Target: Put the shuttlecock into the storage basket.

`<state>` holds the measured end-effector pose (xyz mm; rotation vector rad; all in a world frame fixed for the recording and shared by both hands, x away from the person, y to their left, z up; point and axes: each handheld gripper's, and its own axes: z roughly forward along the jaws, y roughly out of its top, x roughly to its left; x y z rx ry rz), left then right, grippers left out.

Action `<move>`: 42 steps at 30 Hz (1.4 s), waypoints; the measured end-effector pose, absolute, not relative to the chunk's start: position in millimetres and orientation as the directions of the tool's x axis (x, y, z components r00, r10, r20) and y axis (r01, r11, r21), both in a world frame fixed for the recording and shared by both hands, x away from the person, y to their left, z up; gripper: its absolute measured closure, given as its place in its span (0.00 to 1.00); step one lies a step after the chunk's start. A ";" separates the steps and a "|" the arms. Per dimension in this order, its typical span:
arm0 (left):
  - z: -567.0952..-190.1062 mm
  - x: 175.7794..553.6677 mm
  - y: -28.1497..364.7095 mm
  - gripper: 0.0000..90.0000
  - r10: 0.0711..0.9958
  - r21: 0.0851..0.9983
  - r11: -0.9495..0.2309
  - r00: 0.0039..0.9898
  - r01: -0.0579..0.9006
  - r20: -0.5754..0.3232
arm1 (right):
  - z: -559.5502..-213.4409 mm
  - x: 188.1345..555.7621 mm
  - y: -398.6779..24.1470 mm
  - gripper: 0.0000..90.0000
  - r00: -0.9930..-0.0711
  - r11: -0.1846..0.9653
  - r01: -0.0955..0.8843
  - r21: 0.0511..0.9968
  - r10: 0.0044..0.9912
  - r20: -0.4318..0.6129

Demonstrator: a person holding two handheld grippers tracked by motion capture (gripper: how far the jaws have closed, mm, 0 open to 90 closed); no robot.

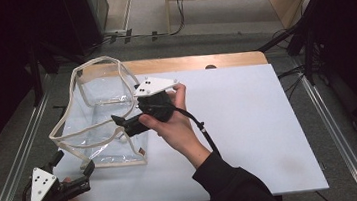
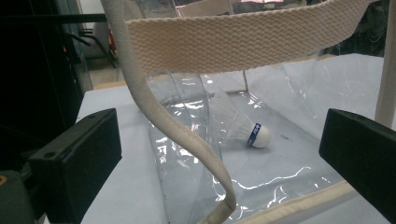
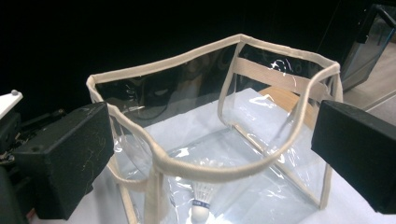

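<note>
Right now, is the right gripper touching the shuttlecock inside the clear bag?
Apart. The right gripper view shows the shuttlecock lying on the clear bag's bottom, far below the open right gripper.

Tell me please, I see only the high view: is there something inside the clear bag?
Observer: Yes. A white shuttlecock lies on its side on the bottom of the clear bag.
Operator: Does the right tool hold it?
Observer: No. The right tool is open and looks down into the bag, with nothing pressed between its jaws.
Operator: And the left tool?
Observer: The left tool is open too. A cream strap of the bag hangs loose in front of it and is not gripped.
</note>
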<state>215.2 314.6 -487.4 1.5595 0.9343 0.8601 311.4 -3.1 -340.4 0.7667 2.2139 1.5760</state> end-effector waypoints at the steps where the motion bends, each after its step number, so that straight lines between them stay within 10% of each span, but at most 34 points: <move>1: -487.4 215.2 314.6 0.00 0.901 0.985 -0.118 0.431 0.127 0.053 | -341.0 311.5 -4.7 0.00 -0.805 0.252 0.237 0.938 0.592 0.044; 42: -487.4 215.1 314.3 0.00 0.900 0.983 -0.125 0.431 0.131 0.057 | -372.7 301.4 -65.7 0.00 -0.736 0.234 0.283 0.930 0.675 0.054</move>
